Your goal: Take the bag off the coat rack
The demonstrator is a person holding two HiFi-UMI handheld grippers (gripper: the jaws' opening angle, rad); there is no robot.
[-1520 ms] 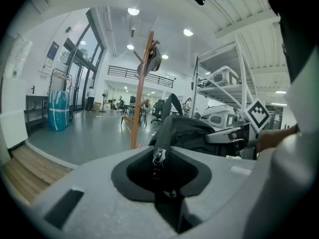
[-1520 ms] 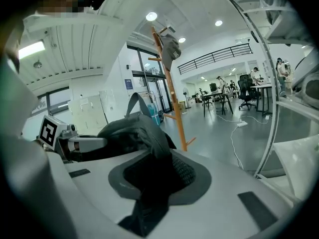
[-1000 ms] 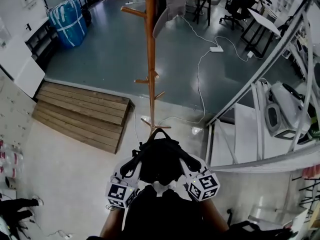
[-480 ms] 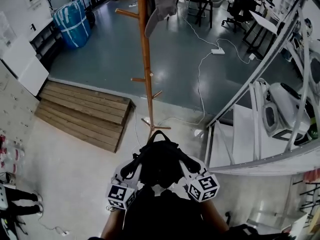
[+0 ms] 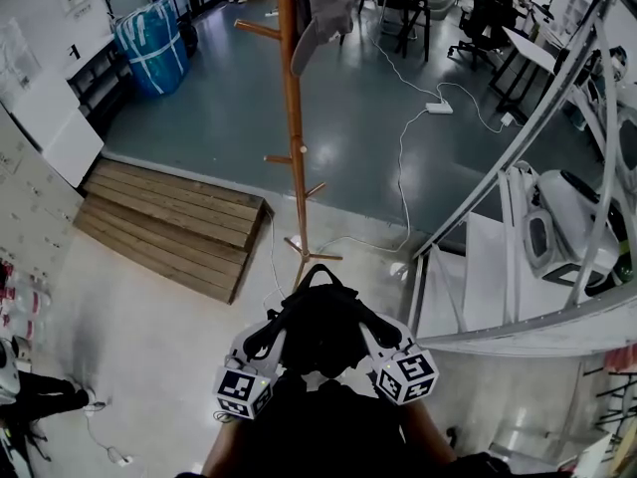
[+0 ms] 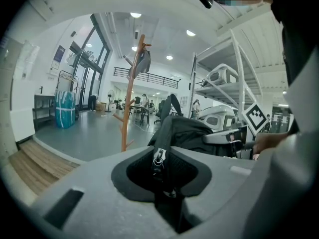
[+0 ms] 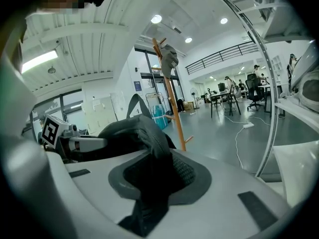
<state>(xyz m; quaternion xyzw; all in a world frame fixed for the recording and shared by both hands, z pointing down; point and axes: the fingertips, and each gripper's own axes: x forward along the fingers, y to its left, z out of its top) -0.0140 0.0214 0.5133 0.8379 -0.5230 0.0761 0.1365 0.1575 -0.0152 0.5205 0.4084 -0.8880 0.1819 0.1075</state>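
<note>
The left gripper (image 5: 263, 339) and right gripper (image 5: 380, 333) are each clamping a side of the black bag (image 5: 320, 325), carrying it near the person, well apart from the far coat rack (image 5: 293, 127). Since a second ago it seems to be drifting slightly nearer, so removal is looking complete.

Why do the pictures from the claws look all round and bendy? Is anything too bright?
Left gripper view: a round fish-eye picture with black corners, and the bag up close looks sharp. Right gripper view: the same round shape, the metal pole bends into a curve, and the ceiling light glares plain white. Head view: fills the whole frame, evenly lit, and the coat rack looks straight and clear.
</note>
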